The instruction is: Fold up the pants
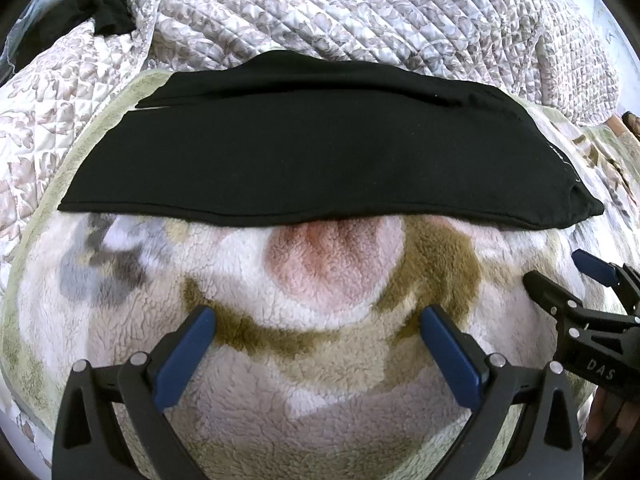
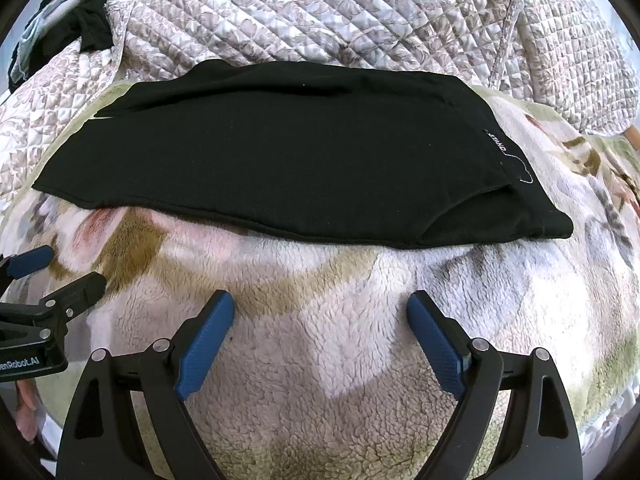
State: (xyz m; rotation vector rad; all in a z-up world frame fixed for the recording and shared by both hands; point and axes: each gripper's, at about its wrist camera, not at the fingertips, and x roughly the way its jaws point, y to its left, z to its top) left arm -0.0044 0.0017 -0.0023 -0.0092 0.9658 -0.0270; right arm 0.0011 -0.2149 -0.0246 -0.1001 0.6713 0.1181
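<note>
The black pants (image 1: pixel 320 152) lie flat across the fleece blanket (image 1: pixel 328 360), stretched into a long band from left to right. They look folded lengthwise already, one leg laid over the other: a second layer shows along the far edge, and at the right end the fabric is doubled, with a small white-lettered label (image 2: pixel 500 145) near the waistband. The near hem runs in a fairly straight line just ahead of both tools.

The left gripper (image 1: pixel 316 344) hangs over the bare blanket, short of that near edge, its blue-padded jaws spread wide and holding nothing. The right gripper (image 2: pixel 320 332) does the same off to the right (each one pokes into the edge of the other's view), jaws parted and empty.

So, as I read it, the lengthwise fold is made and the crosswise fold is not yet begun. The next move would call for pinching one end of the band, both layers together, and carrying it over to the other end; the doubled right end may slip apart if only the top layer is caught.

Beyond the pants a quilted floral bedspread (image 1: pixel 360 12) is bunched up, with some dark clothing (image 1: pixel 104 4) at the far left.
</note>
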